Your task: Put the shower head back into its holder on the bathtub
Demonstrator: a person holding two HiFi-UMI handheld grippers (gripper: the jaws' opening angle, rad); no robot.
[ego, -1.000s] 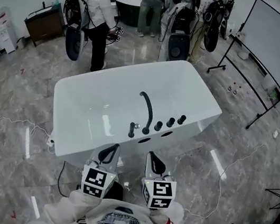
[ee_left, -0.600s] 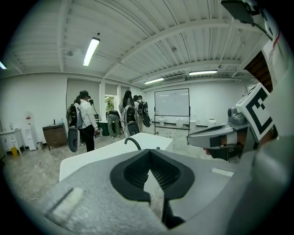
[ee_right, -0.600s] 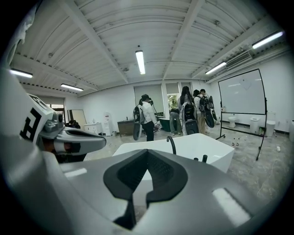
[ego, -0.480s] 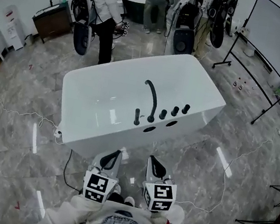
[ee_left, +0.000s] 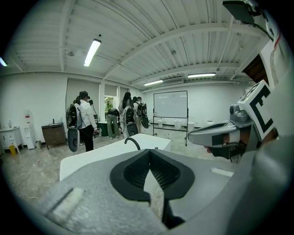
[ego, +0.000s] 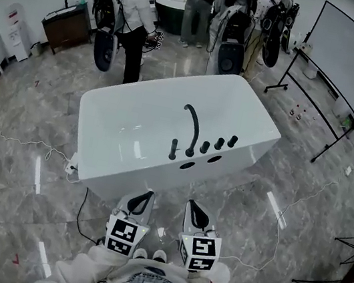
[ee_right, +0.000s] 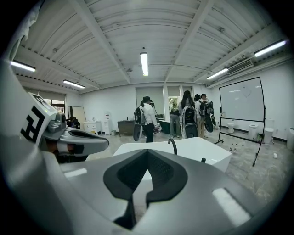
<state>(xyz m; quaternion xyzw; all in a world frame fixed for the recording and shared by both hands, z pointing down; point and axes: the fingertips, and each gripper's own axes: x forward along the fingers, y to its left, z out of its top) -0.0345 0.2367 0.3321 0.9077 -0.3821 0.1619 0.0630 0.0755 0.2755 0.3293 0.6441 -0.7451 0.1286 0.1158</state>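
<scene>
On near rim of bathtub: shower head, apparently upright in its holder. Short of bathtub near wall: left tool, right tool, jaws together, nothing between; confirm seating from closer

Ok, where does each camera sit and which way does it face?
Head view: on the person's head, looking steeply down at the bathtub; the left gripper, right gripper and pale sleeves show below.
Left gripper view: on the left gripper, along its shut jaws toward the bathtub; right gripper at right.
Right gripper view: on the right gripper, jaws shut, facing the bathtub; left gripper at left.
Shared: bathtub and black faucet, in all three.
</scene>
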